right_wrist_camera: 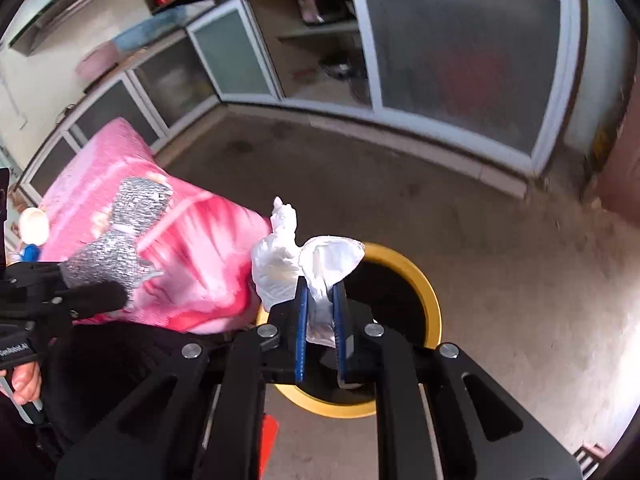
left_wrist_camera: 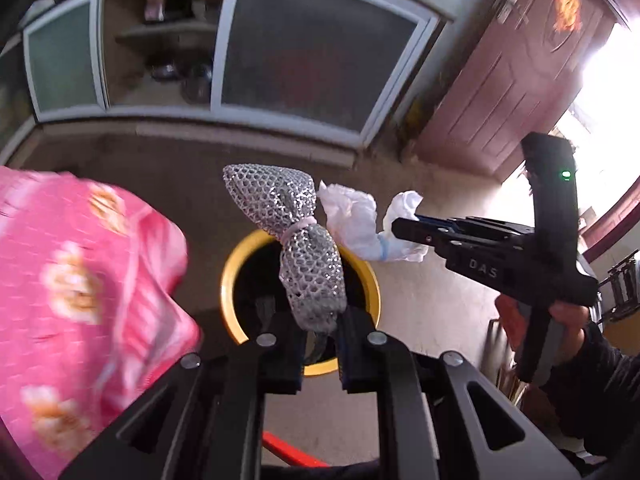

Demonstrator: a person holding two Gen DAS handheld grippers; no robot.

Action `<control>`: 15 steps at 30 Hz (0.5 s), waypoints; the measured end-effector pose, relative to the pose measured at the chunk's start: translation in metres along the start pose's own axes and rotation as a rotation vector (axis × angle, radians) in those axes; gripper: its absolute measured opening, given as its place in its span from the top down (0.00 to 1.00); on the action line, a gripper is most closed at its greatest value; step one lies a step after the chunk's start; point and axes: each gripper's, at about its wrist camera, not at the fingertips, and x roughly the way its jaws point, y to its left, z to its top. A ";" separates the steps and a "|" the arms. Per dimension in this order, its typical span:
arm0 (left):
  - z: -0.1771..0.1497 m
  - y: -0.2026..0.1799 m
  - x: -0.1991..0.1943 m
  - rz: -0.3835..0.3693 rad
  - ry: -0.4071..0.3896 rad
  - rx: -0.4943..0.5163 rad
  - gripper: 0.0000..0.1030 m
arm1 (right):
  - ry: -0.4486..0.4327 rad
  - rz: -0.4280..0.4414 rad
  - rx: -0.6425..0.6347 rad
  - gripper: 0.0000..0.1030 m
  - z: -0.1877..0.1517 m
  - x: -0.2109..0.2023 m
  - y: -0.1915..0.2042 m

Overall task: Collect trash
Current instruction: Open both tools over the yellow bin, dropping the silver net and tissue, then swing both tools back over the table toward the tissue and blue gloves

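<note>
Here the silver mesh foam net tied at the middle with a pale band [left_wrist_camera: 294,240] stands almost upright in the left wrist view, its long axis running from the left hand-held gripper [left_wrist_camera: 318,344] up and a little to the left. Its lower end sits between the two fingers, which are closed on it, and its upper half fans out wide above the band. It hangs directly over the dark opening of the round bin with the yellow rim [left_wrist_camera: 228,276].

Just beside it, to the right, is the crumpled white tissue [right_wrist_camera: 288,264], one piece, held by the right hand-held gripper [right_wrist_camera: 320,320]; the blue-padded fingers [right_wrist_camera: 301,320] are narrow and pinch its lower part. The tissue points upward from the fingers, with one twisted tip at the top left, and it is over the near left edge of the same bin.

So there are two pieces of trash, one in each gripper, and one bin. The bin stands on the grey concrete floor [right_wrist_camera: 360,184]. At the left lies a pink flowered cloth [left_wrist_camera: 80,280], blurred. Behind, low cabinets with frosted sliding panels [left_wrist_camera: 316,52] follow the wall, and a reddish door [left_wrist_camera: 516,64] is at the right.
</note>
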 end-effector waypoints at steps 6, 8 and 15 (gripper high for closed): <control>-0.002 -0.002 0.055 0.011 0.098 0.020 0.90 | 0.106 -0.049 0.036 0.89 -0.014 0.045 -0.022; -0.002 -0.001 0.063 0.012 0.111 0.018 0.85 | 0.137 -0.049 0.039 0.88 -0.017 0.054 -0.025; 0.003 -0.008 0.057 0.019 0.038 0.035 0.25 | 0.163 -0.078 0.043 0.49 -0.022 0.065 -0.032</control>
